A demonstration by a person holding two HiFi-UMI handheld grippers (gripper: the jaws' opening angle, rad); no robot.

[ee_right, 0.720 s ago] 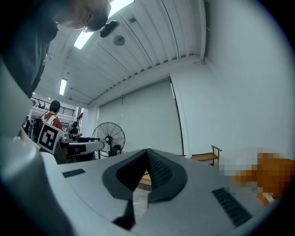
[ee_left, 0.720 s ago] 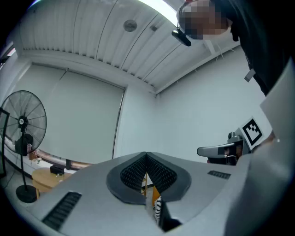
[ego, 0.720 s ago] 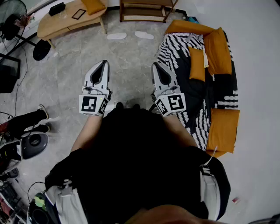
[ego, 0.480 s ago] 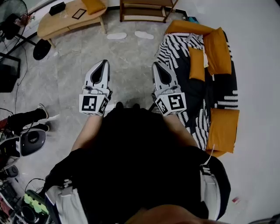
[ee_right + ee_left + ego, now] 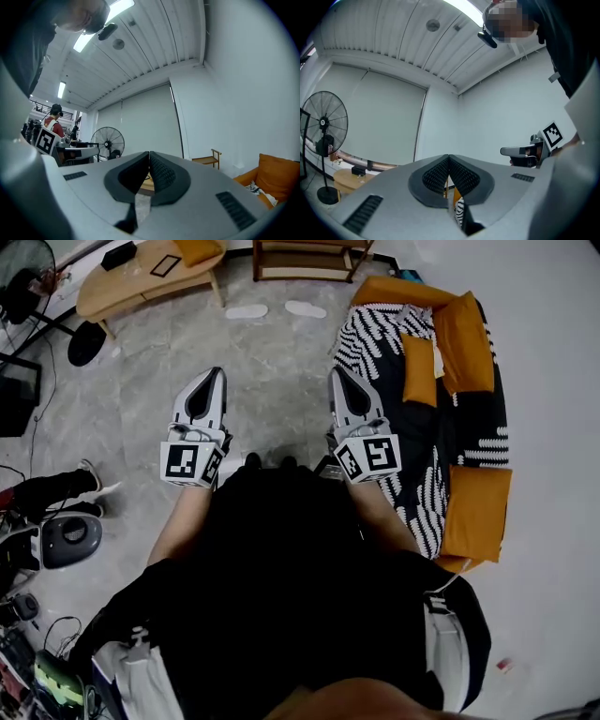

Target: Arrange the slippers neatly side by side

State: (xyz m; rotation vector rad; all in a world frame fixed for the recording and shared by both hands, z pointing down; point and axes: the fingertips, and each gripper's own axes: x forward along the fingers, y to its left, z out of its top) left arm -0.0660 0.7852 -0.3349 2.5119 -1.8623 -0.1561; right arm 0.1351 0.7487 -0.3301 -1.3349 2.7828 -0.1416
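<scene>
While one big sofa (image 5: 441, 442) sits at the right, one wooden table (image 5: 141, 282) and one fan (image 5: 26, 268) stand at the left. Both claws, the left gripper (image 5: 217, 374) and the right gripper (image 5: 336, 374), are squeezed closed and hold nothing. Well ahead, past grey floor (image 5: 272, 362), two white slippers lie a little apart: the left slipper (image 5: 247, 311) and the right slipper (image 5: 307, 308).

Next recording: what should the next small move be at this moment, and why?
Probably walk toward the white slippers, which lie apart on the floor far ahead, near the wooden table. The left gripper and right gripper are both shut, empty and level, nowhere near them yet.
</scene>
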